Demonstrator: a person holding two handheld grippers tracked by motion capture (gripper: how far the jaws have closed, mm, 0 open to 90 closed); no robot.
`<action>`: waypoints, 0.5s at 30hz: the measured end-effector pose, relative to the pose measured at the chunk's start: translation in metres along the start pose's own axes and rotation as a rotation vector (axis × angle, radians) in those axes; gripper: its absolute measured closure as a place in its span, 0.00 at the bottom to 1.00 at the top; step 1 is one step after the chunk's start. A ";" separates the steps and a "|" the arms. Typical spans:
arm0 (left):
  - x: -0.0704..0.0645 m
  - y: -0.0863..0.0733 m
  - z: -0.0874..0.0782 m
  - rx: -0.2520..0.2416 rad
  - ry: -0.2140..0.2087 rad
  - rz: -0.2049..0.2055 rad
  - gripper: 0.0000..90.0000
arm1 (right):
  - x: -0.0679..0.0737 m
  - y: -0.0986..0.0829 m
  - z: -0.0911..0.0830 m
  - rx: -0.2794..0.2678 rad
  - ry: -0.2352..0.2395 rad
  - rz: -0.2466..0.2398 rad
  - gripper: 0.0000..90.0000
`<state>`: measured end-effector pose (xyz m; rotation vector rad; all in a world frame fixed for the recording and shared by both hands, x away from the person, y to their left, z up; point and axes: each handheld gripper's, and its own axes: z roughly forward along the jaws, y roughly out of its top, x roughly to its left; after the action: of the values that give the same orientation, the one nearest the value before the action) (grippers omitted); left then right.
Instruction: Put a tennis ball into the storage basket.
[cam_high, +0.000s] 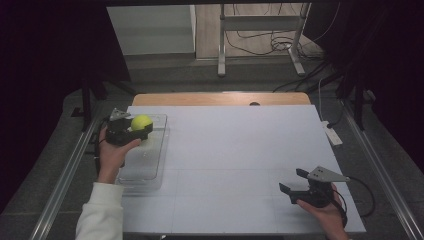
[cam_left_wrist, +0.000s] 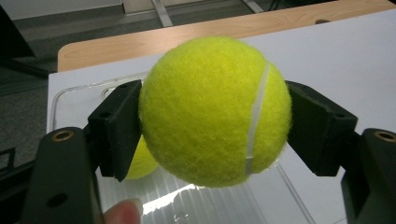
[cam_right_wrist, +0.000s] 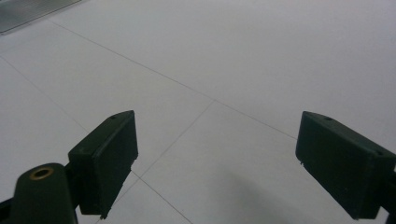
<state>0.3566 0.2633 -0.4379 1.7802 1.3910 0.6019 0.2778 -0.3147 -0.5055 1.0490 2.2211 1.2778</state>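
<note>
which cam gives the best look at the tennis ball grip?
The left gripper view: the tennis ball sits close up between the left gripper pads, both pressed against its sides, over the clear tray. The high view shows the ball small, in that gripper above the tray's far end. The right gripper view looks at bare white table.

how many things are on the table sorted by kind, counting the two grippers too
Tennis ball: 1, with a yellow-green patch beside the left jaw in the left gripper view that may be its reflection or another ball
Clear plastic tray: 1
Handheld grippers: 2, the left gripper and the right gripper
Total: 4
</note>
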 end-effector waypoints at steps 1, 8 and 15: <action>0.001 0.000 0.000 0.003 0.004 -0.001 0.29 | 0.000 0.000 0.000 0.000 0.000 0.000 0.15; 0.005 -0.003 0.001 0.023 0.032 0.000 0.29 | 0.000 0.000 0.000 0.000 -0.001 0.000 0.15; 0.008 -0.005 0.001 0.041 0.055 0.005 0.29 | 0.000 0.000 0.000 0.001 -0.001 -0.001 0.15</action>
<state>0.3571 0.2714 -0.4431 1.8116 1.4461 0.6332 0.2777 -0.3147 -0.5055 1.0480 2.2222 1.2754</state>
